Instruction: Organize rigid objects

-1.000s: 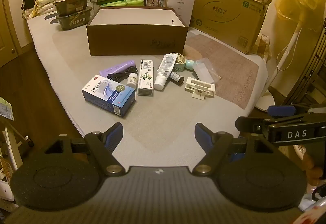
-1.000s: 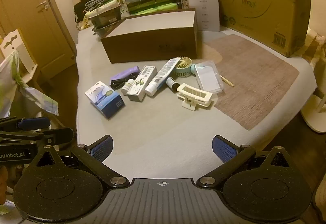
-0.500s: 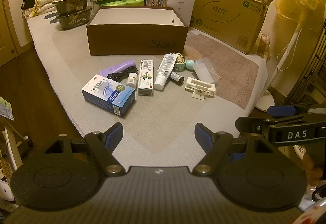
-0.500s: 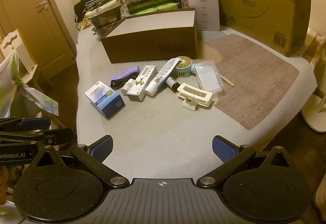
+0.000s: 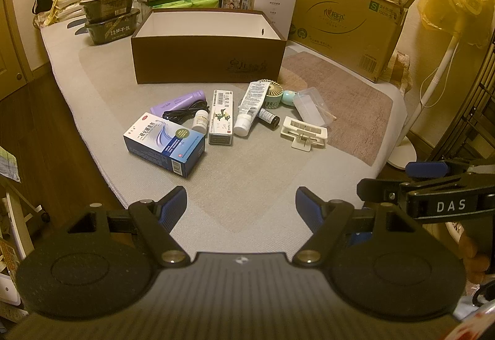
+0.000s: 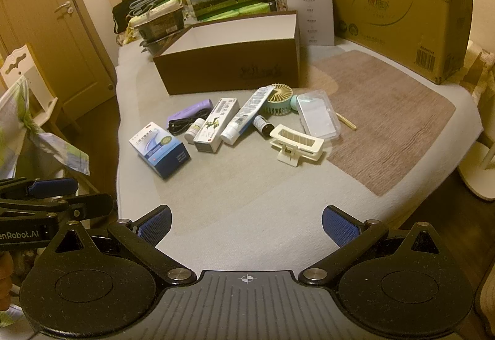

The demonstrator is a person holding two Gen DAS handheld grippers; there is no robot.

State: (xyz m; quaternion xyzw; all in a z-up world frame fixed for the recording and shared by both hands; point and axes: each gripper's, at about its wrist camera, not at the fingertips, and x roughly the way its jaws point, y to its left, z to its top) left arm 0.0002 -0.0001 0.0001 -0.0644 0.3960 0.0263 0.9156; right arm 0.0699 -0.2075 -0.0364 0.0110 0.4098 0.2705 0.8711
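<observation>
Nothing had shifted since the earlier frames: both claws hovered at the near edge of the grey padded surface [image 5: 247, 185], well short of the clutter. The left gripper [image 5: 241, 201] was spread wide and empty, as was the right gripper [image 6: 246, 224].

Ahead lay a blue-and-white cardboard medicine box [image 5: 165, 144], nearest the left claw and apart from the rest. Beyond it a long white carton [image 5: 221, 117], a white squeeze tube [image 5: 250, 109] and a small white bottle [image 5: 200, 120] lay packed close together; a cream plastic clip [image 6: 297, 144] sat nearer the right claw. Behind them stood the open brown cardboard box [image 5: 208, 60], seemingly the destination.

Starting with the isolated blue-and-white box looked wisest, gripped across its narrow sides, so neighbours stayed undisturbed.
</observation>
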